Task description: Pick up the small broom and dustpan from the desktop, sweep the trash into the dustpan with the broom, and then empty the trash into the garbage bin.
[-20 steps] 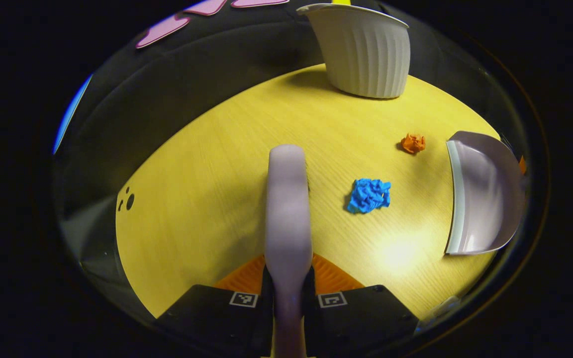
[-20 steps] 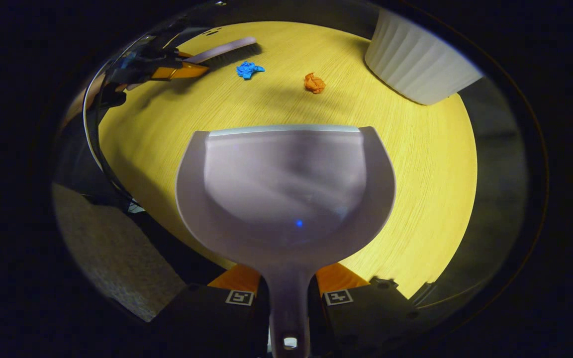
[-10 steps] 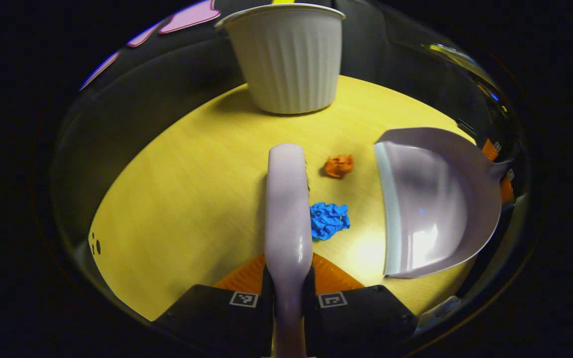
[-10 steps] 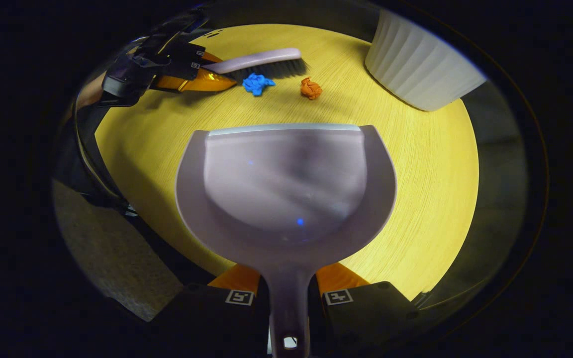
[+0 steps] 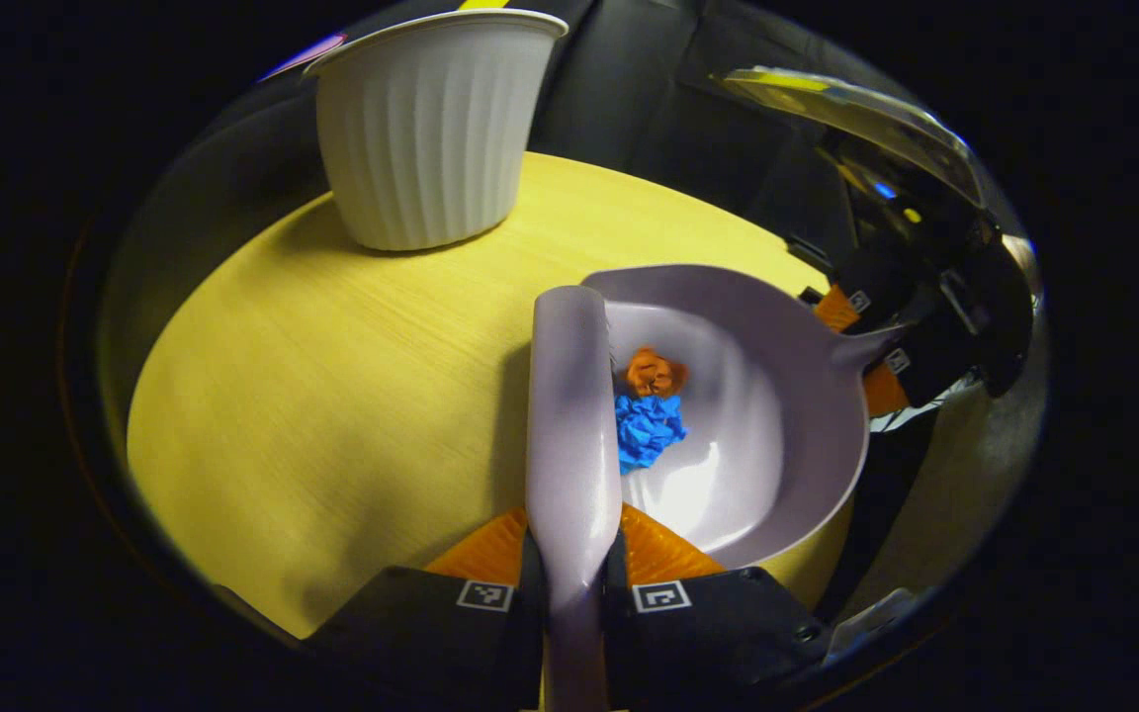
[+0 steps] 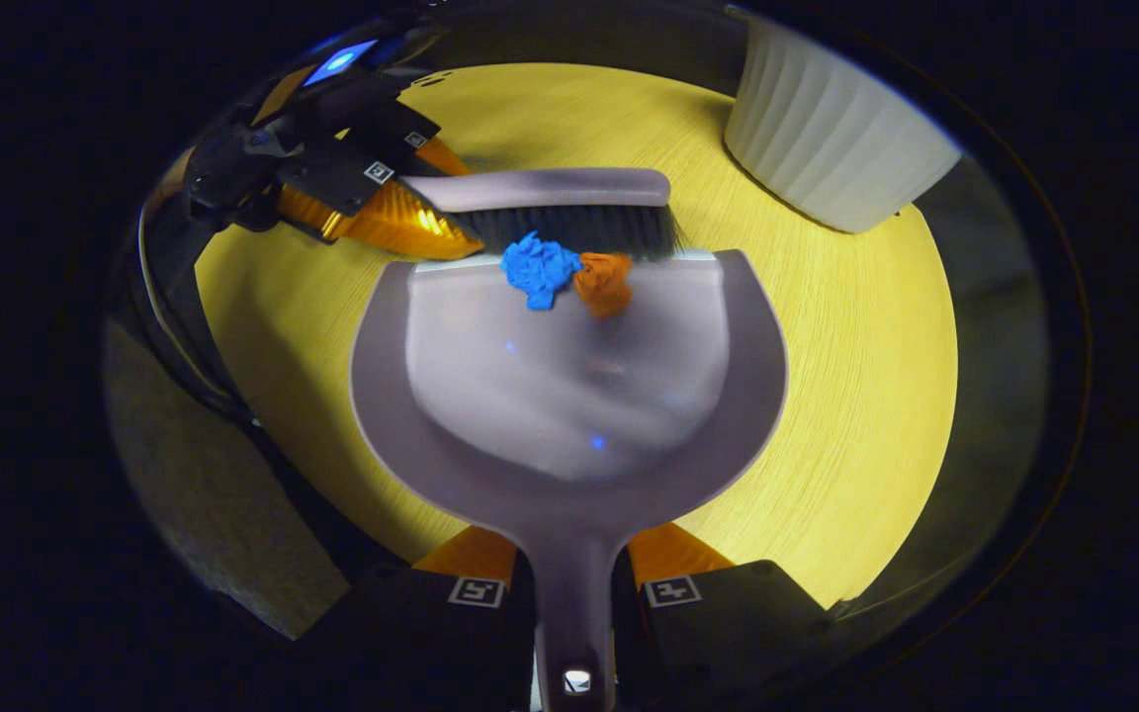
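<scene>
My left gripper [image 5: 574, 569] is shut on the handle of the pale lilac broom [image 5: 574, 405], whose dark bristles [image 6: 579, 229] stand at the front lip of the dustpan. My right gripper [image 6: 574, 583] is shut on the handle of the lilac dustpan [image 6: 569, 386], which lies flat on the yellow table [image 6: 856, 396]. A crumpled blue paper ball [image 6: 540, 269] and an orange paper ball [image 6: 604, 282] sit just inside the pan's lip, touching the bristles. In the left gripper view the blue ball [image 5: 647, 430] and orange ball [image 5: 656, 372] lie in the dustpan [image 5: 777, 415] beside the broom.
A white ribbed garbage bin [image 5: 426, 129] stands on the far side of the round table [image 5: 312, 396]; in the right gripper view the bin [image 6: 832, 138] is at the upper right. The table edge drops to a grey floor [image 6: 223, 534] at lower left.
The broom swept toward the dustpan, pushing the blue and orange balls across the table and over the pan's lip. The dustpan stayed almost still.
</scene>
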### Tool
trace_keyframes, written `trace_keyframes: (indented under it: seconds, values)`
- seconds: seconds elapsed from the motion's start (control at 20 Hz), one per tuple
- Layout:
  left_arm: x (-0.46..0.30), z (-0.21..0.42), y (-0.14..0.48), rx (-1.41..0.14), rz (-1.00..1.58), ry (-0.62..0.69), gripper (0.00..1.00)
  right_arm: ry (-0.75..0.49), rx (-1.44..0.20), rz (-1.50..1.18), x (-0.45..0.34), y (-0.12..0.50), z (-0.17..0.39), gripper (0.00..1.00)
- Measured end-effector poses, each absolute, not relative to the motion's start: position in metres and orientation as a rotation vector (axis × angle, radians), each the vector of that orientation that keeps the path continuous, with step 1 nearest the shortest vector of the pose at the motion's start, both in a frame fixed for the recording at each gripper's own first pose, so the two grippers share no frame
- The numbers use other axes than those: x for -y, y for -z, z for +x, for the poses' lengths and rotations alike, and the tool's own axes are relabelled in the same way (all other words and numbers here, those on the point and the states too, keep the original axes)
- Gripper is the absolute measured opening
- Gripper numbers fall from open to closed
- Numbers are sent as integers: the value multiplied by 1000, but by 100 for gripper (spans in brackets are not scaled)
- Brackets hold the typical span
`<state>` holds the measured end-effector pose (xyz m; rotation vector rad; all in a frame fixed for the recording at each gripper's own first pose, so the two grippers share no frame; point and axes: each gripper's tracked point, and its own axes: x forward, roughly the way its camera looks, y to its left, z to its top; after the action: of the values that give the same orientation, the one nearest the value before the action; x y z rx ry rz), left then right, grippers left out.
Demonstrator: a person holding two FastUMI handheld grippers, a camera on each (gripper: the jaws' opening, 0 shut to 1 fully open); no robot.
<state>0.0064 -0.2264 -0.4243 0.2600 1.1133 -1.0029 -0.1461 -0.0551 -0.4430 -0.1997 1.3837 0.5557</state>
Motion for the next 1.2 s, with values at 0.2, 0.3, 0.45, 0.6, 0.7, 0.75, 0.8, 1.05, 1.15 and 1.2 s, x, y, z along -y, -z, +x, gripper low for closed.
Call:
trace_keyframes:
  seconds: [0.2, 0.3, 0.45, 0.6, 0.7, 0.75, 0.8, 1.05, 1.15, 1.2]
  values:
    - [229, 3, 419, -1129, 187, 996, 29, -523, -1363, -145, 49, 446, -146, 36]
    - [220, 5, 412, -1120, 161, 962, 27, -480, -1355, -90, 45, 446, -147, 34]
    - [206, 9, 394, -1061, 122, 896, 29, -404, -1337, -11, 38, 448, -152, 36]
    - [192, 25, 358, -994, 32, 828, 29, -321, -1323, 2, 34, 444, -155, 37]
    - [177, 40, 330, -933, -32, 774, 29, -256, -1330, 26, 29, 439, -158, 36]
    - [168, 47, 319, -907, -51, 747, 29, -220, -1334, 38, 28, 435, -158, 40]
    - [157, 49, 313, -890, -53, 723, 29, -182, -1333, 45, 27, 431, -158, 40]
    - [110, 71, 310, -863, 137, 653, 29, 2, -1292, 138, 17, 393, -159, 36]
    - [103, 78, 316, -874, 159, 636, 29, 53, -1266, 162, 20, 382, -163, 36]
    - [102, 80, 319, -881, 156, 632, 29, 77, -1254, 156, 18, 378, -163, 36]
